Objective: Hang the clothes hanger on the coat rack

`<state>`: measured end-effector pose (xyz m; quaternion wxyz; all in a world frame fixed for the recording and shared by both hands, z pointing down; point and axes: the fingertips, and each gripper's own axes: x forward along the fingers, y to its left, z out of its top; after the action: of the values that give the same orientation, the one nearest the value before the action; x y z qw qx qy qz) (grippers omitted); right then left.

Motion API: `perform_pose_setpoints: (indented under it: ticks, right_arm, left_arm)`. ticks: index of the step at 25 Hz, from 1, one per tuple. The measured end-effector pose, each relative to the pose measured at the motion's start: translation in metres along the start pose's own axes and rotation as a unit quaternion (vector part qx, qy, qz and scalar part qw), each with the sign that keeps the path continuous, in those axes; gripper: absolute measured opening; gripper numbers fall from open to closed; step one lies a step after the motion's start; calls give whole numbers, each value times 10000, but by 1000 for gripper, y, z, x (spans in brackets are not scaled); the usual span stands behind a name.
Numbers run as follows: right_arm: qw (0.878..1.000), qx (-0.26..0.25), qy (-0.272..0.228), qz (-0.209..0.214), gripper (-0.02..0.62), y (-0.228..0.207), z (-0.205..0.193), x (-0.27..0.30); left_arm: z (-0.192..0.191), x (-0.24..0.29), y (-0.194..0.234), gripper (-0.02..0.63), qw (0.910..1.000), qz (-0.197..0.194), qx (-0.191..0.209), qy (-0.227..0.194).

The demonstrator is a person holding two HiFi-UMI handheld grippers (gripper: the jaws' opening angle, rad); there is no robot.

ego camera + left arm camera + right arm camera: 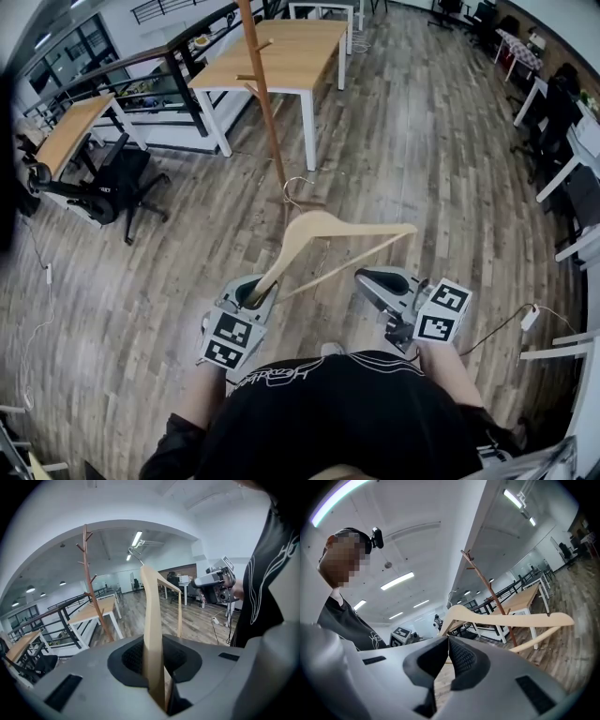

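Wood-plank office floor (422,141); coat rack (262,84) stands ahead. Pale wooden hanger (356,228), wire hook: left gripper (254,292) pinches its arm end; right gripper (370,281) pressed together, empty, just beside.

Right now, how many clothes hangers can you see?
1: a pale wooden clothes hanger, clamped by one end in the left tool, short of the brown wooden coat rack, whose pegs are bare. None seems hidden.
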<state>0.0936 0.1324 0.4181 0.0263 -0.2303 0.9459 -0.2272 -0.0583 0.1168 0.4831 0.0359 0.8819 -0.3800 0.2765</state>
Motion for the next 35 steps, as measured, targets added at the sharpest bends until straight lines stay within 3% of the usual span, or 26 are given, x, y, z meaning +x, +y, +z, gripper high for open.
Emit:
perform_pose_setpoints:
  ticks: [9,18,35]
  right_arm:
    - [9995,-235,-69,194,40,-47,41,-18]
    - [9995,-230,66,227,40,-78,48,5]
    - [9997,-7,221,69,40,-209,113,157]
  left_arm:
    - [55,48,5,58,9995,181,144,-199]
    - [63,66,43,58,9988,324,30,-360]
    - [82,157,233,58,9992,276,27,-280]
